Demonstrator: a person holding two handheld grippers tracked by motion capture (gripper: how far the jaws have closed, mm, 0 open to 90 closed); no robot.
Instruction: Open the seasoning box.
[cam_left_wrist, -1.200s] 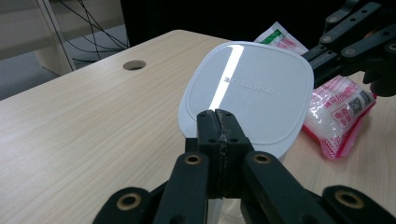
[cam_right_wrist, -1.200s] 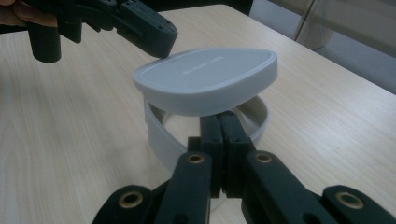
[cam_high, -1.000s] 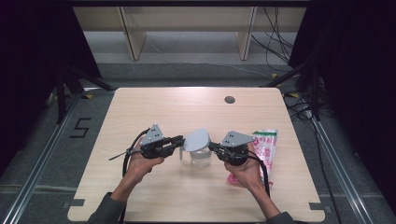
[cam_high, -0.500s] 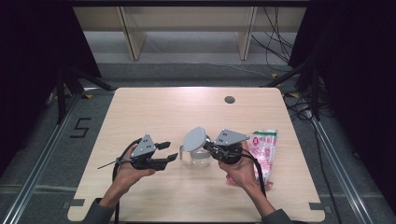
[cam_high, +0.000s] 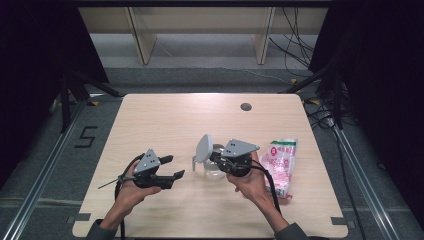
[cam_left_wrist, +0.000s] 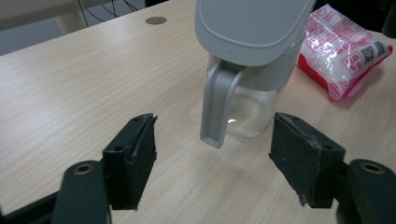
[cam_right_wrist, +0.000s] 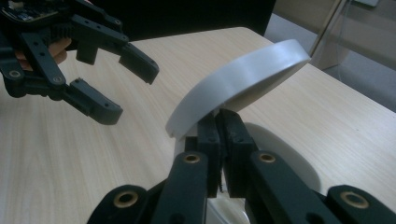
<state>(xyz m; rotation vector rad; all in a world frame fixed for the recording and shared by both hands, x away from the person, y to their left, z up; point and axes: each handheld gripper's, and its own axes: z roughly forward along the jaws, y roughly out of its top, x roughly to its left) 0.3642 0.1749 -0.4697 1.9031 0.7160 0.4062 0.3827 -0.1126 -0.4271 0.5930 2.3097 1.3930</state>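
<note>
Light wooden table (cam_high: 165, 120) on grey floor (cam_high: 210, 80), dark curtains (cam_high: 30, 60) around.

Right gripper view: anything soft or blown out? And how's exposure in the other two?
Right gripper view: the near jaws are slightly soft, the grey lid is sharp and evenly lit. Left gripper view: a small glare spot sits on the clear jar; the sachet film shines. High view: the table is bright, the surroundings fall to black.

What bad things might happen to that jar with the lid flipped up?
1. The right gripper pinches only the lid's edge, so the lid might slip free and snap down.
2. The left gripper is open and off the jar, so nothing steadies it; pulling the lid might tip or drag it.
3. The bag lies close beside the right hand and might get knocked.
</note>
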